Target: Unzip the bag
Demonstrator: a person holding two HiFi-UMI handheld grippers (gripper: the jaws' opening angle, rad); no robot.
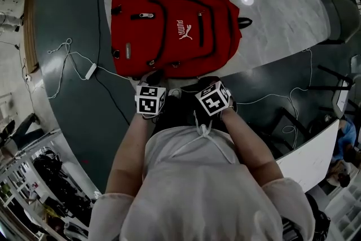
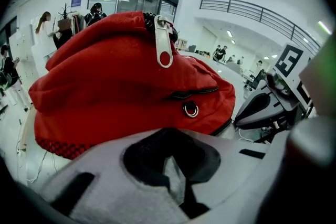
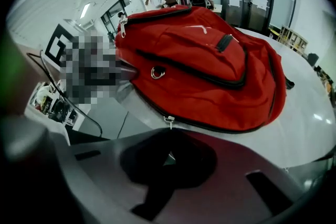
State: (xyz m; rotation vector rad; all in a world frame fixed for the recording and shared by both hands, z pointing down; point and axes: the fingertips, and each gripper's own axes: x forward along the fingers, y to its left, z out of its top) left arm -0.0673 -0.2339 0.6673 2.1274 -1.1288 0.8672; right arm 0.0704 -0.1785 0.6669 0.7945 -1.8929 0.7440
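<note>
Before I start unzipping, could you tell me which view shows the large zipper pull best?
The left gripper view: the large zipper pull stands close and sharp atop the red backpack. Head and right gripper views show it only tiny.

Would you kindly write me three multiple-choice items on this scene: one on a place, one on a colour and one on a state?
1. Where does the red fabric backpack lie?
A. On the pale marbled table
B. On the dark floor
C. On a chair

2. What colour is the printed logo on the backpack's front?
A. Yellow
B. White
C. Blue

3. In what state is the backpack's long dark zip, seen in the right gripper view?
A. Fully open, with the contents showing
B. Half open
C. Closed

Answers:
1 A: the red fabric backpack rests flat on the pale marbled table.
2 B: the printed logo stands out white against the red.
3 C: the long dark zip runs as one unbroken line with no gap.
</note>
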